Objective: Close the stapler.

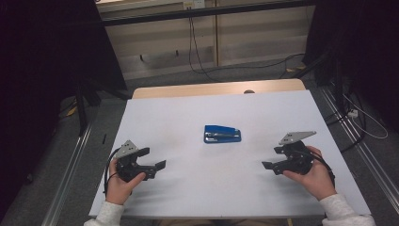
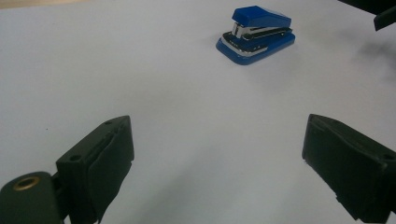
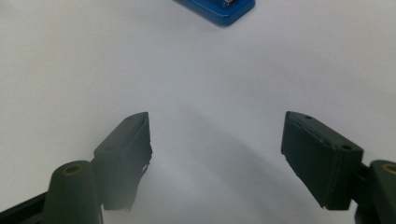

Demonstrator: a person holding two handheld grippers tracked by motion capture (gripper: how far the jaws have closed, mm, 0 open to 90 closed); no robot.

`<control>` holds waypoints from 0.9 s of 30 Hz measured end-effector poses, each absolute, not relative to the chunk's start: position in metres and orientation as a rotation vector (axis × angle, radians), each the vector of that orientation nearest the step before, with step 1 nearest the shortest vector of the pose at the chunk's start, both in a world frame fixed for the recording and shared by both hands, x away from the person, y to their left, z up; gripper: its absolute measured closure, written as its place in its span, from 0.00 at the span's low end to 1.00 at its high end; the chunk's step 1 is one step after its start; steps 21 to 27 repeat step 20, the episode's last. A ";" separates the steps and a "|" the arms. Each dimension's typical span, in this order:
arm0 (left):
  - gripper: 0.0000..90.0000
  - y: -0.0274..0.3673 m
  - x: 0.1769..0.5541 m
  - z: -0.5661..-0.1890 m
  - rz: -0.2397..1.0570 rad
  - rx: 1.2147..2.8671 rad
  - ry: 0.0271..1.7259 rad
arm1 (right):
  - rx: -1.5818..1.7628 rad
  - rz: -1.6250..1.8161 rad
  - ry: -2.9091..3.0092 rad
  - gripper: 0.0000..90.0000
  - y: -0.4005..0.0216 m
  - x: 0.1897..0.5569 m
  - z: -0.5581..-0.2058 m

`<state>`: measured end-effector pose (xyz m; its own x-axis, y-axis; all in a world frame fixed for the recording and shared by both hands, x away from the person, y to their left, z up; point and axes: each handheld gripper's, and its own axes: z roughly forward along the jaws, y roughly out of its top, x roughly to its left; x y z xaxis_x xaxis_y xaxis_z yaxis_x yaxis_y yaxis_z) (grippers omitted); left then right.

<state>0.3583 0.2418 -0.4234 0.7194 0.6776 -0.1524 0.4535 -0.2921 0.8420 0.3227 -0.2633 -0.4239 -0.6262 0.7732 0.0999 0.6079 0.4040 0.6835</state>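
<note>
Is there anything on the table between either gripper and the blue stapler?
Nothing visible. The blue metal-and-plastic stapler lies alone mid-table on the white tabletop. The left gripper and right gripper sit to either side, jaws apart, holding nothing, and bare white surface runs from each to the stapler in both gripper views.

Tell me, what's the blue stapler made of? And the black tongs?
The stapler looks like glossy blue plastic, with a shiny silver strip, probably metal. The left tongs look like matte black hard plastic, with duller, softer-looking pads, maybe rubber.
</note>
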 end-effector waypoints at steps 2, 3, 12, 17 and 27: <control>0.10 0.244 0.357 -0.423 0.282 1.938 0.871 | 1.214 1.034 2.429 0.27 -0.264 0.322 -0.424; 0.10 0.244 0.356 -0.424 0.289 1.934 0.873 | 1.214 1.035 2.430 0.27 -0.264 0.322 -0.424; 0.10 0.249 0.351 -0.425 0.292 1.933 0.880 | 1.202 1.031 2.431 0.26 -0.265 0.317 -0.423; 0.10 0.251 0.348 -0.426 0.303 1.948 0.874 | 1.198 1.032 2.435 0.26 -0.266 0.314 -0.422; 0.10 0.252 0.348 -0.427 0.294 1.947 0.876 | 1.192 1.026 2.440 0.26 -0.265 0.313 -0.423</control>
